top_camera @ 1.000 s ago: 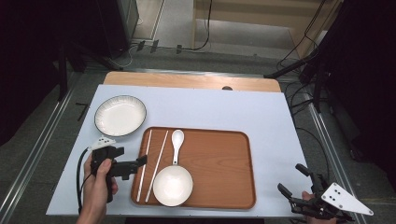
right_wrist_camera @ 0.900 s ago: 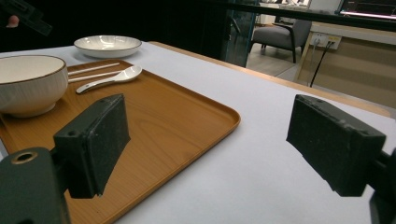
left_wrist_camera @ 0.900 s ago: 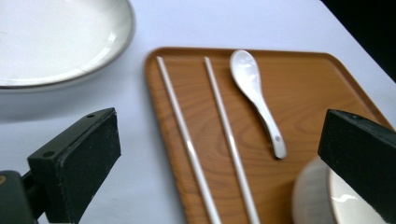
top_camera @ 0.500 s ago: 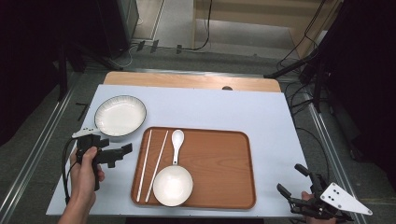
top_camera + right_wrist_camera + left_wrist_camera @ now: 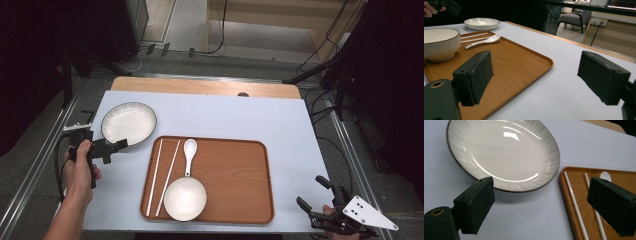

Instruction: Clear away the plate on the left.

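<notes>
A white plate with a dark rim (image 5: 128, 122) lies at the table's far left. My left gripper (image 5: 119, 145) is just in front of its near edge and points at it. In the left gripper view the jaws (image 5: 544, 202) stand wide; they have just been closing a little with nothing between them, and the plate (image 5: 504, 152) rim lies just ahead of the pads. A wooden tray (image 5: 235, 175) holds a white bowl (image 5: 185, 198), a white spoon (image 5: 189, 152) and two white chopsticks (image 5: 162, 172). My right gripper (image 5: 310, 191) rests open at the table's near right corner, facing the tray (image 5: 519, 62).
The light blue table top has bare room right of the tray and behind it. A wooden strip (image 5: 205, 86) runs along the far edge. Cables and dark stands sit on the floor beyond. The person's left forearm (image 5: 70, 215) comes in at the bottom left.
My left hand has moved with its gripper from beside the tray's left edge, away and to the left, up to the plate's near rim. The right gripper has stayed put.
</notes>
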The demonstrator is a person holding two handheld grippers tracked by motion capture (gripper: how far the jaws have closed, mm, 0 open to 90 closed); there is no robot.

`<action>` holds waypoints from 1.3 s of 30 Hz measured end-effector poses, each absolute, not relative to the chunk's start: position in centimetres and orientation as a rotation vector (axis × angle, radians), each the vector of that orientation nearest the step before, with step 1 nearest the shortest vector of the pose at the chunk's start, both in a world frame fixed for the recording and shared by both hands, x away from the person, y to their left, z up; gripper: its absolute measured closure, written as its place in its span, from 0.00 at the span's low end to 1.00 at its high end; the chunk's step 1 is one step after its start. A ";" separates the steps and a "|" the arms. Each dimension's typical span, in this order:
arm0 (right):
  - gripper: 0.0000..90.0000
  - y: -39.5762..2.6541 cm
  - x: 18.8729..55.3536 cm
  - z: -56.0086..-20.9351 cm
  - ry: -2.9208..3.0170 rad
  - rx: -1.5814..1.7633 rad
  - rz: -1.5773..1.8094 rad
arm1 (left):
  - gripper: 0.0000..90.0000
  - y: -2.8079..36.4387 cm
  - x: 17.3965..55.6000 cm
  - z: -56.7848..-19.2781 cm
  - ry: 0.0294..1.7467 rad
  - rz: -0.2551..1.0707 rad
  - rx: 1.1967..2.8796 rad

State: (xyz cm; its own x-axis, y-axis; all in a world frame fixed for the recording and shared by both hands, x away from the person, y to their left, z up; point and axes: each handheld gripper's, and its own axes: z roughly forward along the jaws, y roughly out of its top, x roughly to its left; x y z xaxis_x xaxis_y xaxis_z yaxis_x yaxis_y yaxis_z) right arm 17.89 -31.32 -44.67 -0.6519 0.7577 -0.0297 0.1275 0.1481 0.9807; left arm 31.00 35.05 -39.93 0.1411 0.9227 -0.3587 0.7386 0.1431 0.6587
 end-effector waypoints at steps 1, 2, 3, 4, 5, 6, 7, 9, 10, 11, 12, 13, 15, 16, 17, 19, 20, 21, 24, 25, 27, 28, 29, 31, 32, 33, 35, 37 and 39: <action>0.15 -31.3 17.9 -44.7 1.897 0.844 1.538 | 0.11 35.3 31.2 -40.1 1.639 0.290 1.624; 0.15 -31.3 17.9 -44.7 1.897 0.844 1.539 | 0.13 35.6 31.3 -40.2 1.649 0.285 1.614; 0.15 -31.3 17.9 -44.7 1.897 0.844 1.539 | 0.13 36.0 31.6 -40.5 1.667 0.273 1.596; 0.15 -31.3 17.9 -44.7 1.898 0.844 1.538 | 0.15 36.3 31.9 -40.6 1.678 0.262 1.576; 0.15 -31.3 17.9 -44.7 1.898 0.843 1.537 | 0.15 36.5 32.0 -40.7 1.684 0.257 1.567; 0.15 -31.4 17.9 -44.7 1.899 0.843 1.536 | 0.15 36.8 32.2 -40.8 1.692 0.256 1.554; 0.15 -31.4 17.9 -44.7 1.898 0.842 1.533 | 0.16 37.1 32.4 -40.9 1.693 0.248 1.542; 0.15 -31.4 17.9 -44.8 1.898 0.844 1.532 | 0.16 37.6 32.9 -41.1 1.726 0.242 1.536; 0.15 -31.5 17.9 -44.8 1.899 0.847 1.532 | 0.17 37.8 33.1 -41.3 1.740 0.239 1.528; 0.15 -31.5 17.9 -44.8 1.898 0.850 1.533 | 0.17 38.0 33.4 -41.4 1.758 0.236 1.511; 0.15 -31.5 18.0 -44.8 1.898 0.850 1.533 | 0.19 38.2 33.5 -41.5 1.769 0.223 1.500; 0.15 -31.5 18.0 -44.8 1.898 0.850 1.532 | 0.21 38.7 33.8 -41.7 1.778 0.178 1.452; 0.14 -31.5 18.0 -44.8 1.898 0.852 1.531 | 0.25 39.1 34.1 -41.7 1.801 0.181 1.408; 0.15 -31.5 17.9 -44.8 1.897 0.853 1.532 | 0.29 39.3 34.3 -41.7 1.815 0.186 1.405; 0.15 -31.5 17.9 -44.8 1.897 0.854 1.530 | 0.32 39.3 34.6 -41.8 1.823 0.179 1.394; 0.15 -31.5 17.9 -44.8 1.895 0.850 1.529 | 0.37 39.5 35.1 -42.0 1.862 0.174 1.406; 0.15 -31.6 17.9 -44.8 1.895 0.850 1.528 | 0.39 39.5 35.3 -42.2 1.877 0.169 1.398; 0.15 -31.6 17.9 -44.8 1.894 0.850 1.529 | 0.40 39.6 35.4 -42.3 1.886 0.170 1.400; 0.15 -31.7 17.8 -44.8 1.891 0.857 1.528 | 0.46 39.8 35.9 -42.6 1.937 0.191 1.377; 0.15 -31.7 17.8 -44.8 1.891 0.855 1.528 | 0.48 39.8 36.0 -42.8 1.946 0.182 1.371; 0.15 -31.8 17.8 -44.8 1.893 0.855 1.526 | 0.51 39.9 36.3 -43.1 1.958 0.157 1.374; 0.15 -31.8 17.8 -44.9 1.893 0.856 1.526 | 0.53 39.9 36.4 -43.2 1.963 0.147 1.369; 0.15 -31.8 17.8 -44.9 1.892 0.854 1.524 | 0.56 39.9 36.6 -43.3 1.981 0.145 1.358; 0.15 -31.8 17.8 -44.9 1.890 0.858 1.522 | 0.64 40.1 36.7 -43.5 2.004 0.139 1.334; 0.15 -31.8 17.8 -44.9 1.889 0.858 1.521 | 0.67 40.1 36.8 -43.5 2.013 0.135 1.323; 0.15 -31.8 17.8 -44.9 1.888 0.858 1.520 | 0.70 40.3 36.8 -43.6 2.022 0.128 1.306; 0.15 -31.8 17.8 -44.9 1.888 0.859 1.519 | 0.74 40.6 36.7 -43.7 2.029 0.114 1.272; 0.15 -31.8 17.8 -44.9 1.889 0.858 1.516 | 0.79 40.7 36.7 -43.5 2.035 0.136 1.238; 0.15 -31.8 17.9 -45.0 1.894 0.863 1.515 | 0.80 40.7 36.7 -43.6 2.040 0.132 1.233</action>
